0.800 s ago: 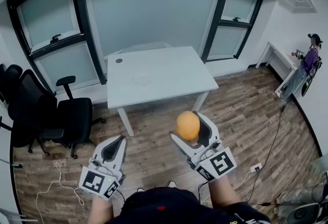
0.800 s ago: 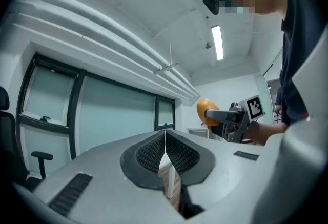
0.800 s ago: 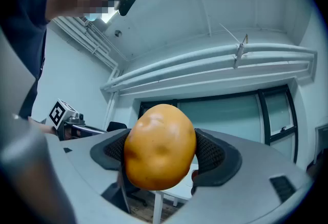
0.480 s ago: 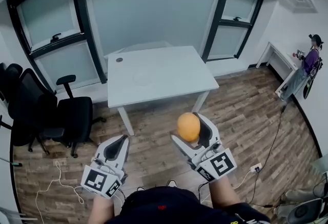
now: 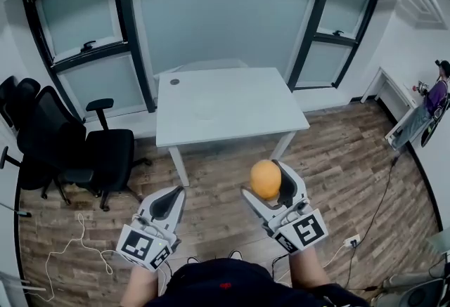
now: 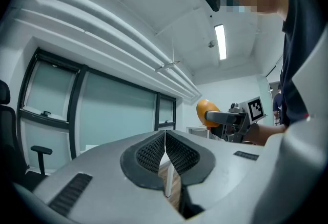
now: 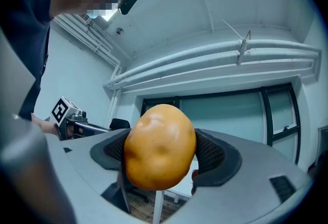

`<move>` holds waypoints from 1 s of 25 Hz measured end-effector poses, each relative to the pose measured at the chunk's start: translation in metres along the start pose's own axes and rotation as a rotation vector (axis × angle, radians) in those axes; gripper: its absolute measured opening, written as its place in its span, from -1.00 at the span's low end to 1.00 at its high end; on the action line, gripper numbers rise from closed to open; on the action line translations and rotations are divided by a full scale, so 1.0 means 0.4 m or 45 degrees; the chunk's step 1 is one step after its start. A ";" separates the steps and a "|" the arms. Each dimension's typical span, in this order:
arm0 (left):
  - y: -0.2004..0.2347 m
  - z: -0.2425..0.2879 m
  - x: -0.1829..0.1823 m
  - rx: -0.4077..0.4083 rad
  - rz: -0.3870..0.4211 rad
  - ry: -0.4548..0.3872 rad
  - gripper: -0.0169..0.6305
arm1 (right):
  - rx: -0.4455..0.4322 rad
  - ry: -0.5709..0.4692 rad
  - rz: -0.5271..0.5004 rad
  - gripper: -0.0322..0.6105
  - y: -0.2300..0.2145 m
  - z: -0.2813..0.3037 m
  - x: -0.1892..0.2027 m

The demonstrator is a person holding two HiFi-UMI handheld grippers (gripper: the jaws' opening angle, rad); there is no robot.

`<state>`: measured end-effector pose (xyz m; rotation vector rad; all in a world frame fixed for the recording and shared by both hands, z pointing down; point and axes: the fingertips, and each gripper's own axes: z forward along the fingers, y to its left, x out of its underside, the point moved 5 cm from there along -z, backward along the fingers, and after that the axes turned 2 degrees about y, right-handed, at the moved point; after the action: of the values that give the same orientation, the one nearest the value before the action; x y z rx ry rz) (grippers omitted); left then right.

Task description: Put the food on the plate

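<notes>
My right gripper (image 5: 266, 183) is shut on a round orange-yellow piece of food (image 5: 265, 178), held in the air above the wooden floor, short of the white table (image 5: 232, 119). In the right gripper view the food (image 7: 160, 146) fills the gap between the black ribbed pads (image 7: 215, 154). My left gripper (image 5: 169, 201) hangs beside it to the left, shut with nothing in it; its pads (image 6: 154, 151) meet. On the tabletop there is a faint round shape (image 5: 204, 110), perhaps a clear plate; I cannot tell for sure.
Black office chairs (image 5: 77, 151) stand left of the table. A small dark disc (image 5: 174, 81) lies at the table's far left corner. Cables (image 5: 77, 246) and a power strip (image 5: 349, 240) lie on the floor. A person (image 5: 430, 103) stands by a white desk (image 5: 394, 96) at the far right.
The head view has shifted a little, so the table sits slightly lower and to the right. Both grippers keep their pose, with the food still in the right one.
</notes>
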<state>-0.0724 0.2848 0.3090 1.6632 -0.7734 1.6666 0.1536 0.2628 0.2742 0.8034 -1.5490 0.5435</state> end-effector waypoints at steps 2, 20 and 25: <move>-0.010 0.010 0.001 -0.003 -0.001 0.002 -0.87 | 0.000 0.021 0.007 0.33 -0.015 -0.007 0.011; -0.139 0.191 0.048 -0.125 -0.011 0.047 -0.87 | -0.101 0.016 0.130 0.33 -0.255 -0.095 0.119; -0.149 0.247 0.051 -0.103 -0.001 0.060 -0.87 | -0.078 0.015 0.193 0.33 -0.313 -0.108 0.152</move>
<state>0.0356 0.2442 0.3292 1.5627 -0.8066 1.6462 0.2755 0.2029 0.3263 0.6385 -1.6168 0.6073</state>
